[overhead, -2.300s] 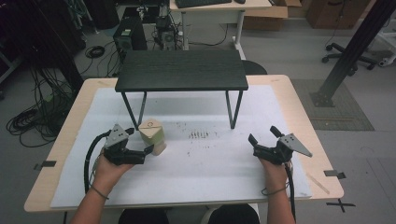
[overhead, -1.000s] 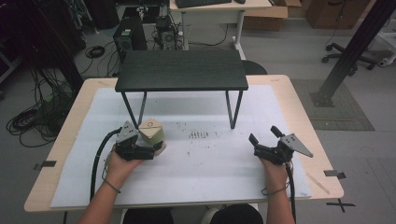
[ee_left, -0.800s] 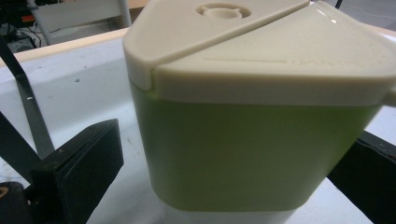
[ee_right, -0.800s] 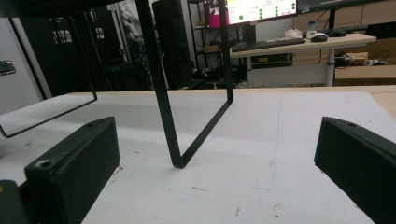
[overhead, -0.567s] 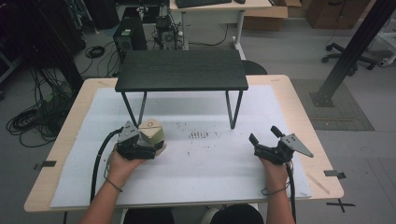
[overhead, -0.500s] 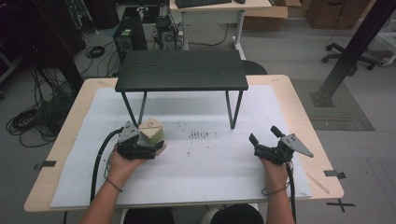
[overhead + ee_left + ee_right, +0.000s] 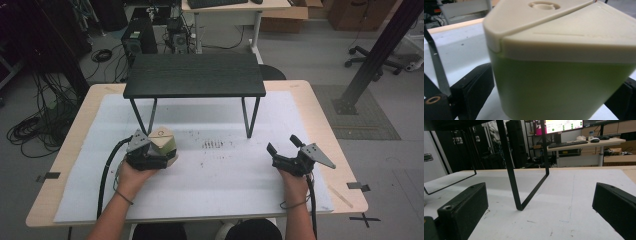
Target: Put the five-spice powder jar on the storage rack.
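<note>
Now, from the high view, I see the left gripper (image 7: 159, 159) low on the white sheet (image 7: 220, 175), at the box (image 7: 163, 141), which has a cream lid and a green body. The box stands on the sheet just in front of the left leg (image 7: 142, 116) of the black stand (image 7: 195, 75). The left gripper comes to the box from the near side, and its jaws stand at the two sides of the box. The right gripper (image 7: 282, 150) is well apart, at the right side of the sheet, and its jaws are wide with nothing between them. Both hands enter from the bottom edge.

Next, the left gripper view. The box (image 7: 559, 75) is very close and stands upright between the two black jaws. The left jaw is just beside the green wall, and the right jaw is at the other wall, mostly hidden. I cannot tell whether they already press on it. The cream lid has a small round knob on top.

Last, the right gripper view. The jaws are far from each other, with bare sheet (image 7: 564, 202) between them. Ahead is the thin bent leg (image 7: 519, 182) of the stand, and behind it a desk (image 7: 584, 145) with a keyboard.
</note>
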A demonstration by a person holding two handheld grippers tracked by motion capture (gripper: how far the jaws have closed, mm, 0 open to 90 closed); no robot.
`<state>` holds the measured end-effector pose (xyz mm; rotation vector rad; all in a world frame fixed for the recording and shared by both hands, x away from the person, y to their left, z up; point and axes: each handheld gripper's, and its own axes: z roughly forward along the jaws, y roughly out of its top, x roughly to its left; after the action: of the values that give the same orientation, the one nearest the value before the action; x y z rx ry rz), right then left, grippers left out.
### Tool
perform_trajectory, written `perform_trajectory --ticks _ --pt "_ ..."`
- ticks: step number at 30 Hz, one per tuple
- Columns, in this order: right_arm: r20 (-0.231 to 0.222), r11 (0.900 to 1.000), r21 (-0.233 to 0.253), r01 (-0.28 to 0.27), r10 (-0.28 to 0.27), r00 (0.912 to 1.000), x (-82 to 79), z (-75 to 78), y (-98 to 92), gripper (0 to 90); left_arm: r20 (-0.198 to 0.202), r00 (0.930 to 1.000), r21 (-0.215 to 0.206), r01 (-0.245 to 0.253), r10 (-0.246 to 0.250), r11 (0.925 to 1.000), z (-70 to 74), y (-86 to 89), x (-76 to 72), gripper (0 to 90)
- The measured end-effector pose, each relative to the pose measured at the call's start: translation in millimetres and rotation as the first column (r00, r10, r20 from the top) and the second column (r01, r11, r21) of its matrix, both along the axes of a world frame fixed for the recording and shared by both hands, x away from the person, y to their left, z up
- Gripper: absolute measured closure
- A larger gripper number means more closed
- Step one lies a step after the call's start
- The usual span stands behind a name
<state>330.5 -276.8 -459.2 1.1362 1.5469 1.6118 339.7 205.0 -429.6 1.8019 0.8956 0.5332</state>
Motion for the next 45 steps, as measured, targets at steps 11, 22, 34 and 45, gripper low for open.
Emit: perform_trajectory --ticks 11,22,34,45 --pt "0.001 1.0 0.002 -0.001 0.001 1.0 -0.1 0.0 -0.2 0.0 0.004 1.0 -0.001 -0.006 0.006 1.0 -0.4 -1.3 0.1 10.3" --pt "0.001 1.0 0.005 0.0 0.0 1.0 -0.3 0.0 -0.4 0.0 0.006 1.0 0.004 0.001 -0.001 1.0 -1.2 -2.2 -0.4 15.6" --pt "0.001 1.0 0.007 -0.001 0.001 1.0 -0.2 0.0 -0.6 0.0 0.006 1.0 0.0 0.002 -0.002 1.0 -2.6 -2.7 -0.3 21.6" --pt "0.002 1.0 0.01 0.0 0.0 1.0 -0.4 -0.1 -0.8 0.0 0.023 0.9997 -0.008 -0.005 0.005 1.0 -4.3 -0.5 -1.5 28.1"
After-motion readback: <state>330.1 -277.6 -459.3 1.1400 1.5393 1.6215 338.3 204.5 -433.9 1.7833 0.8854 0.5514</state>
